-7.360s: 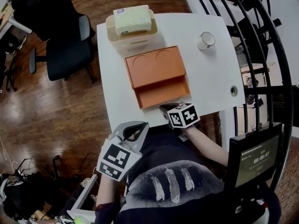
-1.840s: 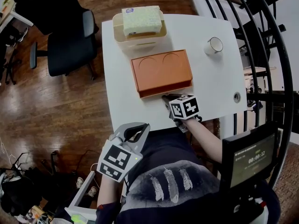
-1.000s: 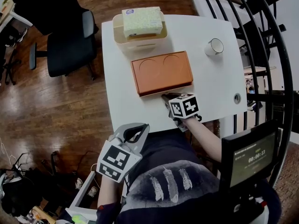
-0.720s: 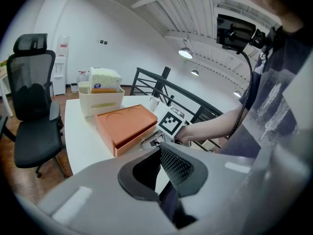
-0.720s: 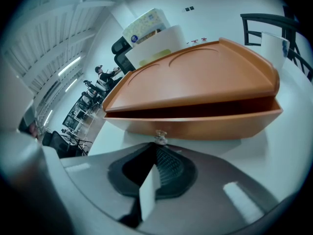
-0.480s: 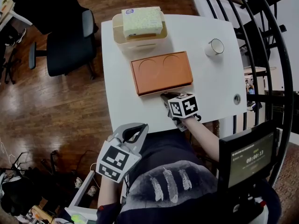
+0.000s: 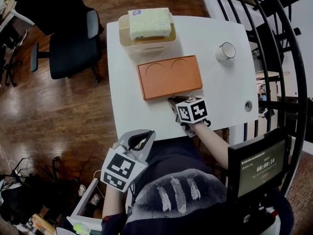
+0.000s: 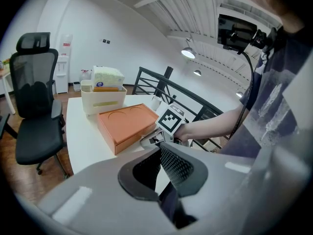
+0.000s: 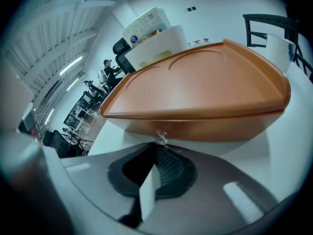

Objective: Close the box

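Orange box (image 7: 168,76) at the middle of the white table (image 7: 220,94), drawer front looking flush or nearly so. At its small knob (image 9: 159,137), right gripper (image 7: 172,101), jaws pinched together on nothing. Left gripper (image 7: 140,137) back near the lap, likewise clenched and empty. Likely the last push: press straight in, then back off gently.

The flat orange box (image 7: 169,76) looks matt and smooth, the white desk (image 7: 220,89) smooth with a faint sheen, the brown plank floor (image 7: 58,116) glossy wood.
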{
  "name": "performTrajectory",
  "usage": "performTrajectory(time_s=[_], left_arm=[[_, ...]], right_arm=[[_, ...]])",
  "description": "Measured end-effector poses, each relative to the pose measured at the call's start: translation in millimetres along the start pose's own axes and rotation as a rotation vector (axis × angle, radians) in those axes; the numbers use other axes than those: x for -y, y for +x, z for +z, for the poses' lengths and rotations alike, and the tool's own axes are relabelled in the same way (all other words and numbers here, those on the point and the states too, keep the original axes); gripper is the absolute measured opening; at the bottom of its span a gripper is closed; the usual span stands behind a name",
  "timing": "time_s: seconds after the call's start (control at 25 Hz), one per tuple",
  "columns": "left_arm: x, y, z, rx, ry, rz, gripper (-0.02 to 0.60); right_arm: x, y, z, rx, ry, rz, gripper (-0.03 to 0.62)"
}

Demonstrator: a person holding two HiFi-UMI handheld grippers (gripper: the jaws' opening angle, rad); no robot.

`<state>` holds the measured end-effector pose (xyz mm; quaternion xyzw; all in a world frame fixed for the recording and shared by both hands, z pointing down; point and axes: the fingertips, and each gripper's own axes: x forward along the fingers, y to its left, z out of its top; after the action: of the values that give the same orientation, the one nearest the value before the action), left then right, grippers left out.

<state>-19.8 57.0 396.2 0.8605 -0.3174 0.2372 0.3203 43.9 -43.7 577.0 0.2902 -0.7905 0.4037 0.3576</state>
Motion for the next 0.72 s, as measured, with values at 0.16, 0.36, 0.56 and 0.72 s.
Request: performTrajectory(time_s=[0.16, 0.36, 0.56, 0.72], left_arm=[[-1.3, 3.1, 2.1, 0.001, -0.002, 0.001, 0.005], [-2.1, 5.8, 7.5, 0.004, 0.0, 0.002, 0.003], [-2.7, 2.9, 13.1, 0.012, 0.007, 0.016, 0.003], [-1.3, 0.3, 17.6, 0.018, 0.02, 0.027, 0.003]], right_arm=[[-0.4, 0.8, 0.5, -0.003, 0.004, 0.014, 0.002], [-2.0, 0.4, -1.3, -0.016, -0.01, 0.023, 0.002], [-41.9, -20.1, -30.6, -0.112, -0.005, 0.248, 0.002], [-64.6, -51.8, -28.5, -0.094, -0.095, 0.326, 0.002]])
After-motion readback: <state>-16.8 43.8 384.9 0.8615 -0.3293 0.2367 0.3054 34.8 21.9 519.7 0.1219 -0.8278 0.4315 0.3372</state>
